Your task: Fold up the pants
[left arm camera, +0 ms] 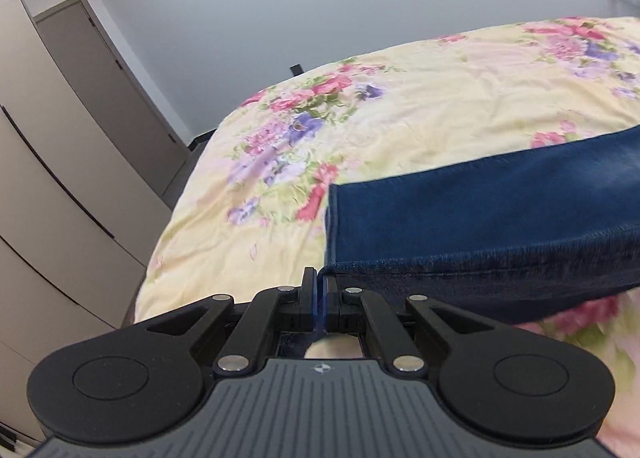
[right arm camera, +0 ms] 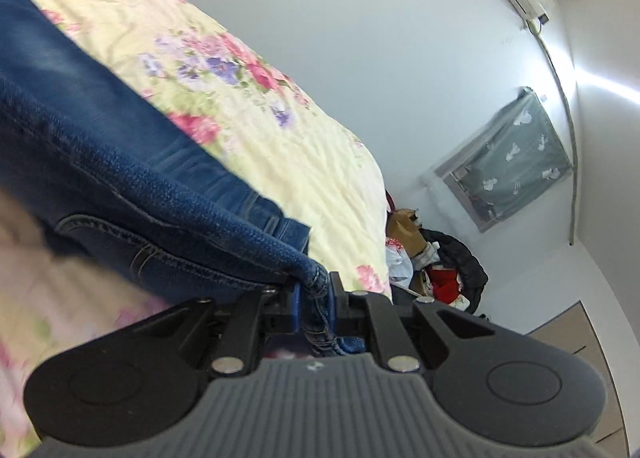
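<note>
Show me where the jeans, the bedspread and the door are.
jeans [left arm camera: 480, 218]: left wrist view, flat leg panel.
bedspread [left arm camera: 440, 106]: left wrist view, bare yellow area.
door [left arm camera: 108, 94]: left wrist view, middle of the panel.

A bed [left arm camera: 420, 130] carries everything, spread with a pale yellow cover [right arm camera: 280, 162] printed in pink and purple flowers and lightly creased. Dark blue jeans [left arm camera: 480, 210] lie across its near part, their near edge raised off the cover.
</note>
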`<state>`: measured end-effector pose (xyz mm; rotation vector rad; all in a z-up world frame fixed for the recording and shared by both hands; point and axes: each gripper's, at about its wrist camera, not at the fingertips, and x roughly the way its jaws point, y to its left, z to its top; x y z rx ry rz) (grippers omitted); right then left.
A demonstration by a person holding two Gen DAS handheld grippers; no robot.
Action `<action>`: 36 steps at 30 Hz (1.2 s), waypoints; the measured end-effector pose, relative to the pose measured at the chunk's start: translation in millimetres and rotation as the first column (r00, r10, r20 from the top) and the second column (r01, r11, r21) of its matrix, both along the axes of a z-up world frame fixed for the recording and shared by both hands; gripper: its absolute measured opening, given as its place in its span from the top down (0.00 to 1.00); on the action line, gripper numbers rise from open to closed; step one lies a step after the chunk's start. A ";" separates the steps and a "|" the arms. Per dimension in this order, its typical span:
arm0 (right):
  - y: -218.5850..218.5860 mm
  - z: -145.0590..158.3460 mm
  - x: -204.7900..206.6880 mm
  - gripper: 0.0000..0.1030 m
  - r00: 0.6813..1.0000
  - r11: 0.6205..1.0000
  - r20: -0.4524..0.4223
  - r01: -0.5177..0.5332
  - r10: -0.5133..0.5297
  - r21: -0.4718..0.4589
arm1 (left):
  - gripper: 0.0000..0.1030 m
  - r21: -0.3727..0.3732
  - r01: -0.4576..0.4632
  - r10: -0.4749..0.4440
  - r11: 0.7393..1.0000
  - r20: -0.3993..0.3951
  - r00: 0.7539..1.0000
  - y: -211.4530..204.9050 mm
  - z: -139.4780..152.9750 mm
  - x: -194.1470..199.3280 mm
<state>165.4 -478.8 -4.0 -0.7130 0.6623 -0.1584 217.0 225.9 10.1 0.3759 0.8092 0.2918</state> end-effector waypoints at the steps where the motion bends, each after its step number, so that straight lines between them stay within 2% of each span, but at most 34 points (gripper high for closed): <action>1: 0.7 0.5 20.6 0.95 1.000 1.000 -0.004 0.012 -0.012 -0.003 | 0.98 0.015 -0.009 0.009 1.000 -0.006 1.000 -1.3 -1.0 14.0; 5: 3.2 -10.1 99.6 0.95 0.999 0.999 -0.025 0.045 -0.046 -0.022 | 0.98 0.052 -0.042 0.045 0.998 -0.044 0.998 -5.1 -21.0 74.7; 8: 9.2 -29.2 155.8 0.95 0.996 0.997 -0.058 0.061 -0.064 -0.048 | 0.98 0.113 -0.036 0.046 0.993 -0.088 0.995 -13.6 -44.8 119.1; 12: 13.4 -72.5 226.2 0.95 0.990 0.994 -0.109 0.082 -0.090 -0.074 | 0.98 0.158 -0.014 0.039 0.987 -0.157 0.987 -20.7 -81.9 168.7; 15: 13.4 -111.8 257.5 0.95 0.980 0.992 -0.171 0.083 -0.097 -0.090 | 0.97 0.186 0.016 0.023 0.982 -0.205 0.979 -24.4 -113.1 195.9; 19: 15.5 -154.1 279.4 0.94 0.966 0.991 -0.242 0.061 -0.088 -0.120 | 0.97 0.184 0.020 0.025 0.983 -0.239 0.971 -22.3 -146.2 217.8; 23: 17.3 -171.4 286.1 0.93 0.959 0.990 -0.274 0.039 -0.076 -0.136 | 0.97 0.169 0.039 0.003 0.985 -0.238 0.971 -18.9 -164.3 220.1; 26: 19.3 -174.7 287.7 0.93 0.958 0.989 -0.278 0.032 -0.073 -0.148 | 0.97 0.145 0.051 -0.019 0.988 -0.217 0.976 -15.3 -162.6 215.4; 31: 22.5 -172.2 281.4 0.93 0.957 0.984 -0.278 0.037 -0.084 -0.173 | 0.97 0.104 0.073 -0.052 0.992 -0.187 0.981 -9.6 -139.7 217.2; 36: 30.1 -173.1 283.6 0.93 0.951 0.977 -0.281 0.074 -0.130 -0.200 | 0.97 0.119 0.088 -0.064 0.989 -0.194 0.979 -13.2 -139.6 235.7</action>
